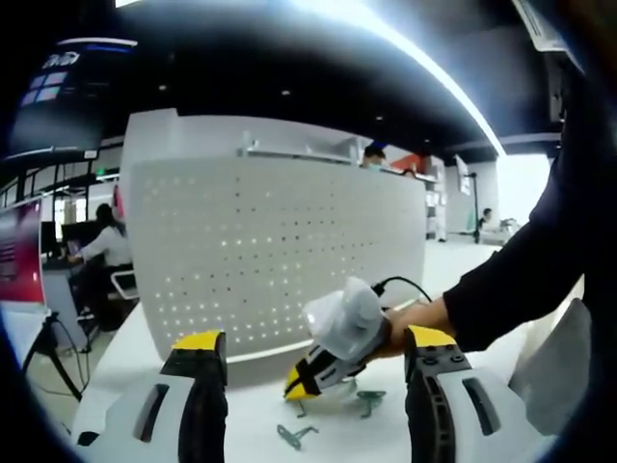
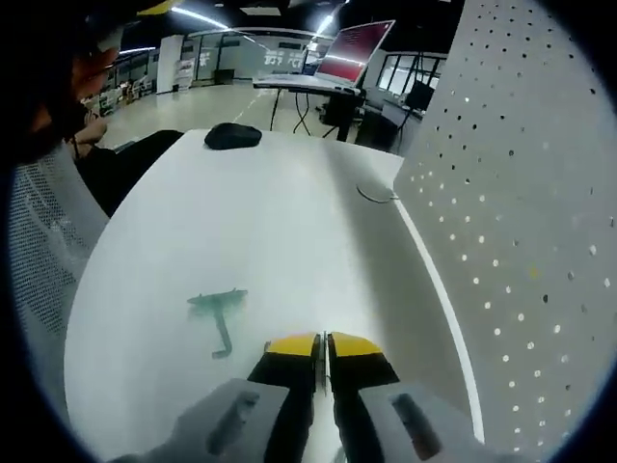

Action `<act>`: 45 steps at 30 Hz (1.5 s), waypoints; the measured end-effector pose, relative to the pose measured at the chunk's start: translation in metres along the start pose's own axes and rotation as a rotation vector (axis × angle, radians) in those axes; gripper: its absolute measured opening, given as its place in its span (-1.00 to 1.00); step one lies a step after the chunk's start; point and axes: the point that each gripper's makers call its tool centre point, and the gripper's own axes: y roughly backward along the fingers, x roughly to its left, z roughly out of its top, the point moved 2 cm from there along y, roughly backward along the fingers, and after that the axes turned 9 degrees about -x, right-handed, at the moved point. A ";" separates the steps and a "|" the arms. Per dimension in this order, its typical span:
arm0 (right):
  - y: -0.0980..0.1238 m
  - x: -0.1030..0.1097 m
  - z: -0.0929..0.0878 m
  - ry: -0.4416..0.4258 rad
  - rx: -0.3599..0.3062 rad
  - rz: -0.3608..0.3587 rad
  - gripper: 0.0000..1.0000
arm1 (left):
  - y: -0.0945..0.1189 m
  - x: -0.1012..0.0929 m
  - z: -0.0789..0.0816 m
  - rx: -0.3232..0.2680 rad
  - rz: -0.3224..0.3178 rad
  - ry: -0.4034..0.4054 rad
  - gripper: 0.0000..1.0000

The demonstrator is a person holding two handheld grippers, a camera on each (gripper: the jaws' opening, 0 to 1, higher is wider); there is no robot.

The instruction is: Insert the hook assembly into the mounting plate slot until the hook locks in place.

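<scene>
Left gripper view looks across a white table [image 1: 116, 371] at the tall white perforated mounting plate [image 1: 280, 246] standing upright at the far side, its rows of small holes all bare as far as I can see, with nothing hanging from it. The left gripper [image 1: 313, 386] has its two yellow-tipped jaws spread wide with nothing between them. Between those jaws, farther off, the right gripper [image 1: 297, 386] reaches in from the right in a person's hand [image 1: 419, 318], its yellow tip down near the table just in front of the plate's foot. Near it lie small grey-green metal hook pieces [image 1: 294, 436], one close to me and what look like two more [image 1: 366, 397] just beyond, all flat on the table. In the right gripper view the right gripper [image 2: 323, 344] has its jaws pressed together; I see nothing between them, though anything very thin there would be hidden. One grey-green hook assembly [image 2: 220, 313] lies on the table just left of the tip, apart from it, and the plate [image 2: 521, 222] rises along the right. By my reckoning the task is barely started: no hook is picked up or seated in a slot, so grasping, carrying to the plate and locking in are all left.
</scene>
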 end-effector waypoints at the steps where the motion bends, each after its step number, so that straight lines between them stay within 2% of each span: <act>1: 0.000 0.000 0.000 0.005 0.003 0.001 -0.97 | 0.000 0.000 0.000 0.000 0.001 -0.001 0.52; 7: 0.001 -0.002 0.001 0.012 0.004 0.003 -1.00 | 0.000 0.001 0.000 0.001 0.000 0.003 0.51; 18: 0.018 -0.010 0.006 -0.011 -0.022 -0.035 -1.00 | -0.001 -0.002 -0.002 0.011 -0.014 0.001 0.49; 26: 0.026 -0.009 0.003 -0.008 -0.012 -0.049 -1.00 | -0.001 -0.002 -0.002 0.009 -0.017 0.001 0.47; 33: 0.041 -0.016 0.015 -0.032 -0.060 -0.089 -1.00 | -0.001 -0.003 -0.002 0.012 -0.024 -0.001 0.46; 45: 0.041 -0.013 0.012 -0.038 -0.057 -0.086 -1.00 | -0.001 -0.003 -0.003 0.018 -0.024 -0.004 0.44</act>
